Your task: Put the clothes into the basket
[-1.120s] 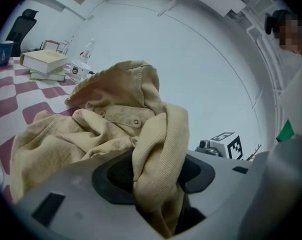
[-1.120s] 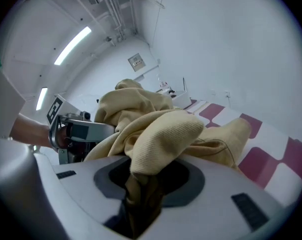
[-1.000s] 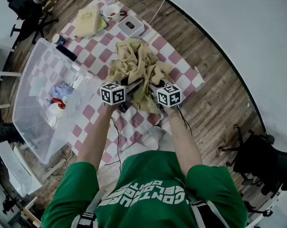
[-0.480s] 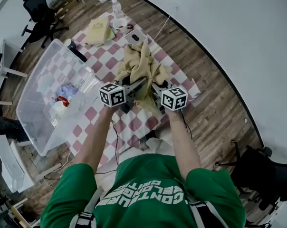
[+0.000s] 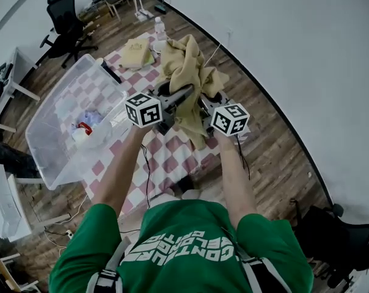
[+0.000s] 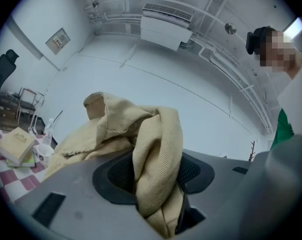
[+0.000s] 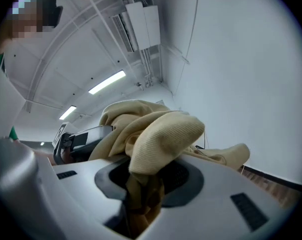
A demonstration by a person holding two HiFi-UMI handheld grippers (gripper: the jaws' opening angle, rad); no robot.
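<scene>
We see a floor of brown wooden planks (image 5: 276,157) meeting a plain white wall (image 5: 282,35) along a dark skirting line. A black swivel office chair (image 5: 65,20) stands at the far end, near a white desk (image 5: 10,72). A second black chair (image 5: 337,224) stands close to the wall at the near end. Overhead we note a white air-conditioning unit (image 6: 166,21) and a lit ceiling strip lamp (image 7: 107,81).

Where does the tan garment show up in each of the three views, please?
Head view: tan garment, upper centre, above left gripper and right gripper.
Left gripper view: centre, pinched between the jaws.
Right gripper view: centre, pinched between the jaws.
Shared landmark: the white wall.
</scene>
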